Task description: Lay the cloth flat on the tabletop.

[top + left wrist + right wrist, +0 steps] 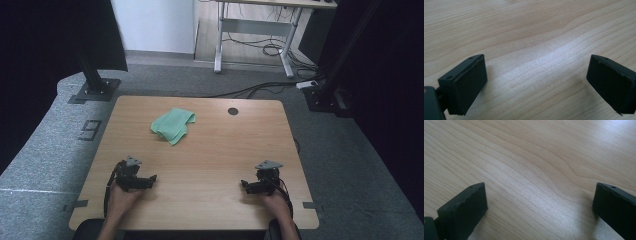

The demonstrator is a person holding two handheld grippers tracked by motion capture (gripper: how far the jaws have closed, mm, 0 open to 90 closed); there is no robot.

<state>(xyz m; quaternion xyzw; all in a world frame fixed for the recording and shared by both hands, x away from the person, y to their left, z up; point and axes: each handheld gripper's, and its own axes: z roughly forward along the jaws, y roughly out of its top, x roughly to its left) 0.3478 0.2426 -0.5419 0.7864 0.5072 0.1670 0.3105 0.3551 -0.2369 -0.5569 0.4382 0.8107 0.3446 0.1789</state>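
Crumpled green cloth (173,125) lies on light wooden table (215,150), well apart from both grippers. Left gripper (150,179) nearer cloth, right gripper (245,184) farther; both jaws wide apart, holding nothing.

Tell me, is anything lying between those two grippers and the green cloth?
Nothing visible. Bare wooden table lies between the green cloth and both the left gripper and the right gripper. The dark round hole sits off to the side.

Crumpled mint-green cloth (173,125), loosely bunched, lies flat on the light wooden table (210,165). Sits on the far half, left of centre.
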